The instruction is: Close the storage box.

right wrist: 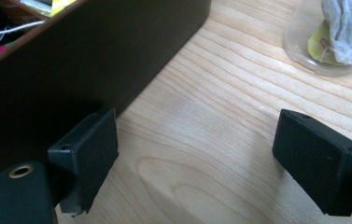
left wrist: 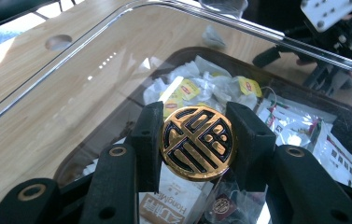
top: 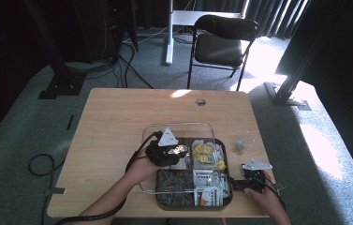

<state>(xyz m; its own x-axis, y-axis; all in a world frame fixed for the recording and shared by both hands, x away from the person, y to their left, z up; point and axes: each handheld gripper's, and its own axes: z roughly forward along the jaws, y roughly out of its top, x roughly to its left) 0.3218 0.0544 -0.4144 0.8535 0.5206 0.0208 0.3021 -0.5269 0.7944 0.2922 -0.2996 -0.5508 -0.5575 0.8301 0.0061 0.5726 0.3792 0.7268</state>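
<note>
Light wood table (top: 118, 122), rounded corners, on grey carpet (top: 33, 117). Small round hole (top: 201, 102) near far edge. Dark compartment box (top: 194, 202) at near edge, right of centre, sitting flat on the wood; tea bags and sachets inside. Small clear cup (right wrist: 323, 42) with a tea bag just right of the box, apart from it. Sun patch at far edge. Rest of top bare wood.

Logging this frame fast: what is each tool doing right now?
Left tool: closed on the gold-and-black round knob of the clear lid.
Right tool: open, empty, beside the dark box.
</note>
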